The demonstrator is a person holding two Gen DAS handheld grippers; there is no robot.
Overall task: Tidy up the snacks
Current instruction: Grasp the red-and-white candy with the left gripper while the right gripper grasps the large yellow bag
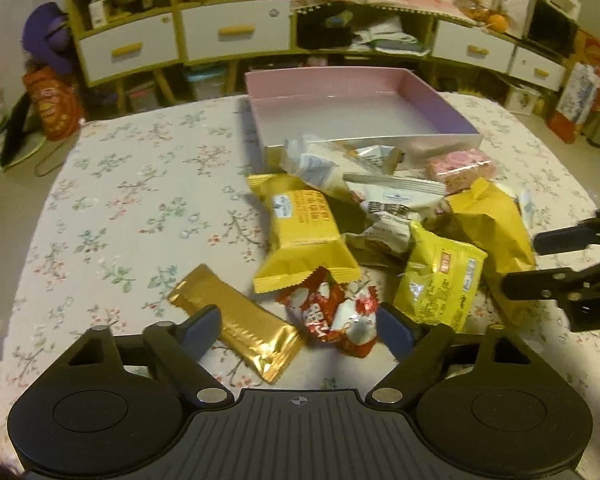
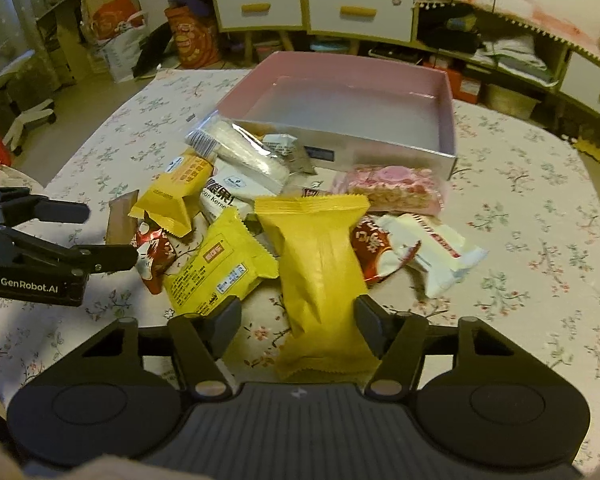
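Observation:
A pile of wrapped snacks lies on the flowered tablecloth [image 1: 140, 184] in front of an empty pink box [image 1: 364, 108], also in the right wrist view [image 2: 340, 96]. My left gripper [image 1: 298, 328] is open; a gold bar [image 1: 236, 320] and a red-and-white candy pack [image 1: 332, 316] lie between its fingers. My right gripper [image 2: 296, 324] is open, its fingers either side of a plain yellow packet [image 2: 320, 280]. A printed yellow packet [image 2: 216, 268] lies left of it. The right gripper shows in the left wrist view [image 1: 540, 260], the left in the right wrist view [image 2: 96, 236].
Other yellow packets [image 1: 300, 228], white wrappers [image 2: 428, 248] and a pink rice-crisp bar [image 2: 396, 188] fill the pile. White-and-yellow drawer cabinets [image 1: 228, 32] stand behind the table. Bags [image 1: 56, 108] sit on the floor at the left.

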